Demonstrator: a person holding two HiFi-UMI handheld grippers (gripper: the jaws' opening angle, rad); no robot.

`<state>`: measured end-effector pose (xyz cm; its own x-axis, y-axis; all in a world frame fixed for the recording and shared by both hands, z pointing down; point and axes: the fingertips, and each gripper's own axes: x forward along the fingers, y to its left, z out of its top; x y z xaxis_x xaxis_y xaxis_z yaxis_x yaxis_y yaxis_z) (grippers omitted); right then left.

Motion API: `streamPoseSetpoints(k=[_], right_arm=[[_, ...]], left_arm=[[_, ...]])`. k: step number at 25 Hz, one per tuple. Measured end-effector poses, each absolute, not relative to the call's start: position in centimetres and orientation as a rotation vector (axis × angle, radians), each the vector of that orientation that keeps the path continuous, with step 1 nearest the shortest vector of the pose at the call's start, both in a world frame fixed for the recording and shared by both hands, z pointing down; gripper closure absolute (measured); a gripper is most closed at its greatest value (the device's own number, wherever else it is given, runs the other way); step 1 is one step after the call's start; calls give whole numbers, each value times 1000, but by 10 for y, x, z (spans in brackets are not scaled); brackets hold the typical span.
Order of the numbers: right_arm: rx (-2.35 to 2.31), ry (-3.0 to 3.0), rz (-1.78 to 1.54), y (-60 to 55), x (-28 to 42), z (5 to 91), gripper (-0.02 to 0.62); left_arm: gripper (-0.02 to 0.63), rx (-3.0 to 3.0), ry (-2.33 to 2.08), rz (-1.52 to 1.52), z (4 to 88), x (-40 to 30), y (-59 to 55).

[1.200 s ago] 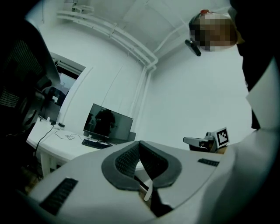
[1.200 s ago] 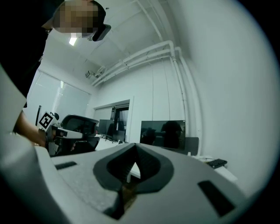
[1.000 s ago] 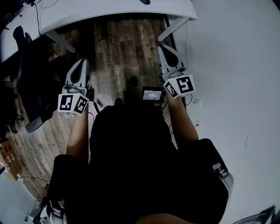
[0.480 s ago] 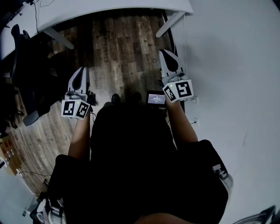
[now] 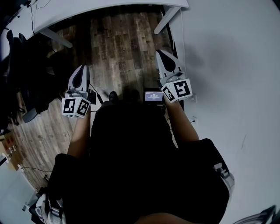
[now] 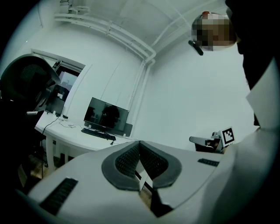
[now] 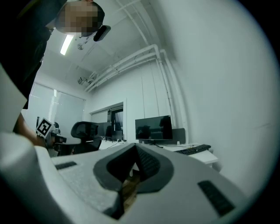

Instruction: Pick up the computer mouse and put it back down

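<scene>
Jaws of left gripper (image 5: 81, 70) and right gripper (image 5: 162, 55) pressed together, nothing between; both held level over wood floor (image 5: 118, 39), apart from counter (image 5: 109, 8).

Matt pale-grey moulded plastic on left hand-held gripper (image 5: 82, 72) and right hand-held gripper (image 5: 164, 57). Dark ribbed, rubbery-looking pads (image 6: 127, 159) inside. Matt printed faces on marker cubes (image 5: 75, 106). Dark, grained wood-plank floor (image 5: 118, 43). Smooth white worktop (image 5: 87, 12). Glossy black monitor (image 6: 107, 115). Plain matt white wall (image 5: 232, 65).
</scene>
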<state>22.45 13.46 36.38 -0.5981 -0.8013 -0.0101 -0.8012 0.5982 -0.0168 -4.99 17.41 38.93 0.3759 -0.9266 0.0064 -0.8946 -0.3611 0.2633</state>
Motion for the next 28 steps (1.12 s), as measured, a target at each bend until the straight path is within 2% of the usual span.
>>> streamPoseSetpoints(k=[28], right_arm=[[-1349,2748,-92,118,246,375,592]], left_arm=[[611,2375,-1674,-181,386,-27,177]])
